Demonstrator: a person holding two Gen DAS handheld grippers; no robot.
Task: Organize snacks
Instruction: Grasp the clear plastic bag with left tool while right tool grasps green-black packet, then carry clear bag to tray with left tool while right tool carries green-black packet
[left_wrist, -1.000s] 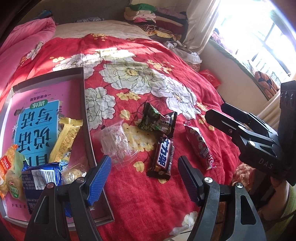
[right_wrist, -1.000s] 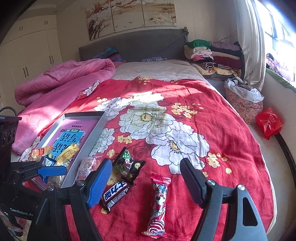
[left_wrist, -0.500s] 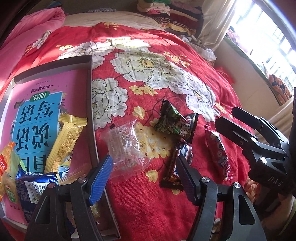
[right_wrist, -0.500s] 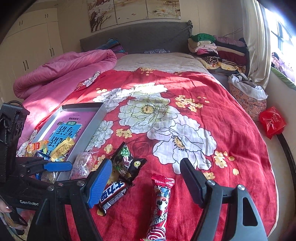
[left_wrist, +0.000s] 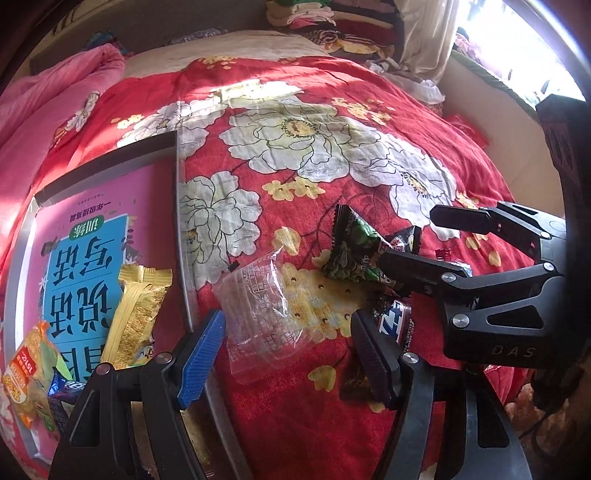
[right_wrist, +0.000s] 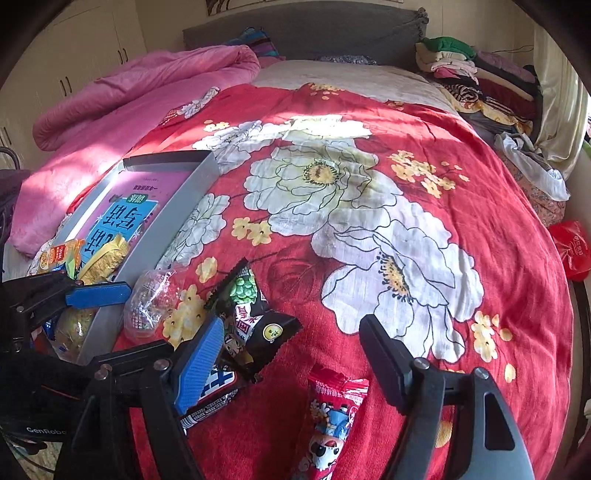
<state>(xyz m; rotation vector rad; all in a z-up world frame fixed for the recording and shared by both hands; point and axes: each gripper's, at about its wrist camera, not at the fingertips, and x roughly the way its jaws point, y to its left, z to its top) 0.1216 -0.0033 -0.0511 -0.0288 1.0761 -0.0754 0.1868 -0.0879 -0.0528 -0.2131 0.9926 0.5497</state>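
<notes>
Loose snacks lie on the red flowered bedspread (left_wrist: 332, 110). A clear plastic packet (left_wrist: 262, 302) lies just ahead of my left gripper (left_wrist: 288, 354), which is open and empty, its pads on either side of the packet's near end without touching. Right of it lie a green-and-black packet (left_wrist: 351, 251) and a chocolate bar (left_wrist: 395, 321). My right gripper (right_wrist: 291, 363) hangs open over a red candy packet (right_wrist: 332, 417), with the green-and-black packet (right_wrist: 255, 321) and the chocolate bar (right_wrist: 214, 391) by its blue finger. The right gripper (left_wrist: 408, 236) also shows above those snacks.
A grey tray (left_wrist: 177, 229) at the left holds a pink-and-blue book (left_wrist: 88, 258), a yellow wafer packet (left_wrist: 136, 314), an orange packet (left_wrist: 29, 369) and a blue one (left_wrist: 62, 387). A pink quilt (right_wrist: 129, 96) lies behind it. Folded clothes (right_wrist: 480, 74) are stacked far right.
Both grippers have sunk toward the bedspread and tipped further down. The left one has come up to the clear packet, the right one nearer the red candy packet. Nothing was gripped.
</notes>
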